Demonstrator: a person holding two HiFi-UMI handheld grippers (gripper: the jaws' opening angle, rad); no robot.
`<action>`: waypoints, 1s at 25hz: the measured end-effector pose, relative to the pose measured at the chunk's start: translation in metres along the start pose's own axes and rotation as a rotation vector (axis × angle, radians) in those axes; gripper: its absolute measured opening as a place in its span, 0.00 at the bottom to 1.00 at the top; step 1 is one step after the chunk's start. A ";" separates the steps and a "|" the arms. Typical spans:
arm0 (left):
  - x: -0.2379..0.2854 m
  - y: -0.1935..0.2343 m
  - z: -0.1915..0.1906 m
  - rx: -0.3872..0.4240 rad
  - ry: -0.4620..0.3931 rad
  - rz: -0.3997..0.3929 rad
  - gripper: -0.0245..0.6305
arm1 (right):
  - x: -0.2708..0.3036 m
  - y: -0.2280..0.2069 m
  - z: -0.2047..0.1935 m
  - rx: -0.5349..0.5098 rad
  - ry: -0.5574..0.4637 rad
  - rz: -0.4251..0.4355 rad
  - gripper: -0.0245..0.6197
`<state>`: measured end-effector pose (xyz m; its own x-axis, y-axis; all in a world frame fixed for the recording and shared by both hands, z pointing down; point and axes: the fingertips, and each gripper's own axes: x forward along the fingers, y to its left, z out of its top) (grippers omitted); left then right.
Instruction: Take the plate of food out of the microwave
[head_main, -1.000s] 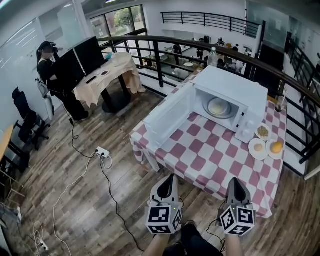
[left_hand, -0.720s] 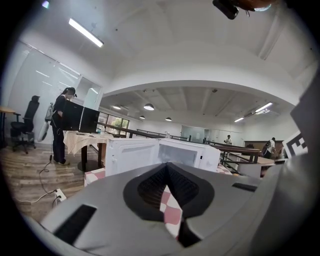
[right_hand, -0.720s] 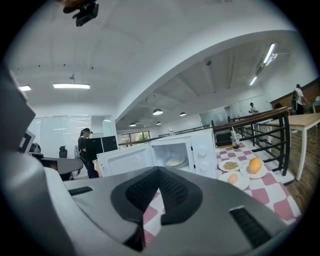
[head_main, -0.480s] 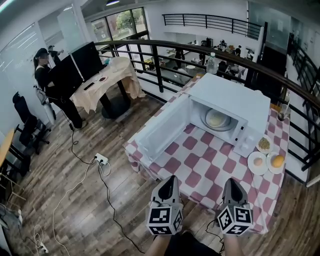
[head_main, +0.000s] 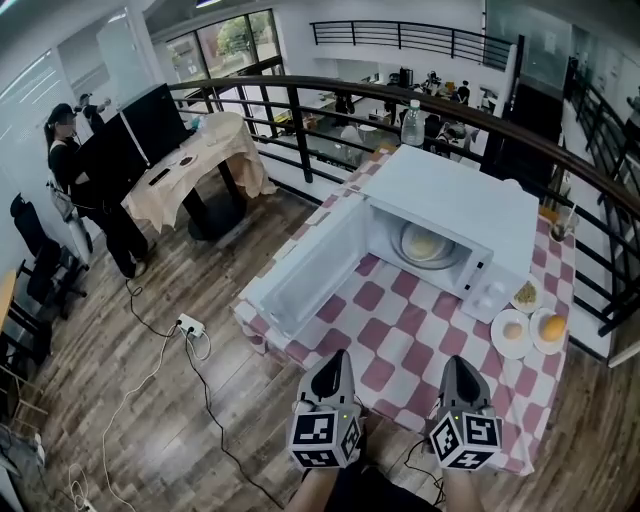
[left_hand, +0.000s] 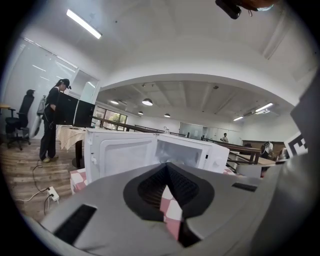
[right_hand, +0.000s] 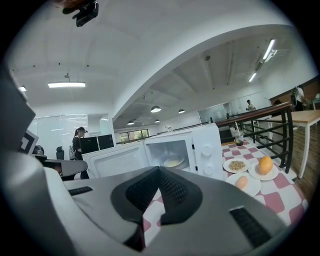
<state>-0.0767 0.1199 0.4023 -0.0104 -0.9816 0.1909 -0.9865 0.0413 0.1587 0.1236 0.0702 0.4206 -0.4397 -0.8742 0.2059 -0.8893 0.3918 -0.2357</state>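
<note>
The left gripper (head_main: 337, 360) is low in the head view, over the near edge of the table (head_main: 400, 345). Its two jaws are closed together with nothing between them. In the left gripper view only a little of the checked cloth (left_hand: 171, 210) shows through the narrow slit under the tips. The right gripper (head_main: 458, 362) is just beside it on the right. Its jaws are also pressed together and hold nothing. Both grippers point toward the microwave (head_main: 455, 205) and are well apart from it.

The microwave is white and stands on the red-and-white cloth near the far side of the table. Its door (head_main: 315, 265) is swung wide open to the left. The plate of food (head_main: 425, 243) lies inside the oven chamber on the round tray, and the food on it is pale yellow. The control panel (right_hand: 206, 150) with two round knobs is on the right of the opening.

To the right of the microwave three small white plates lie close together. One has small brownish pieces (head_main: 526, 293), one has an egg-like thing (head_main: 513, 330), and one has an orange (head_main: 552, 326). A clear bottle (head_main: 411, 122) stands behind the microwave, next to the black railing (head_main: 300, 110). Far to the left a person (head_main: 70, 165) stands at a desk with dark monitors (head_main: 150, 125). A white power strip (head_main: 190, 325) with its cable lies on the wooden floor (head_main: 150, 420).
</note>
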 end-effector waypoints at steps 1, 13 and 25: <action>0.008 0.001 0.000 -0.002 0.002 -0.008 0.05 | 0.006 -0.001 0.001 0.000 0.000 -0.004 0.04; 0.108 0.015 0.021 0.008 0.038 -0.167 0.05 | 0.085 -0.007 0.019 0.019 -0.003 -0.128 0.04; 0.190 0.023 0.030 0.025 0.083 -0.318 0.05 | 0.153 -0.007 0.018 0.061 0.018 -0.222 0.04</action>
<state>-0.1058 -0.0709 0.4134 0.3111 -0.9259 0.2144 -0.9419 -0.2703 0.1996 0.0646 -0.0715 0.4368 -0.2364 -0.9315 0.2763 -0.9556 0.1714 -0.2398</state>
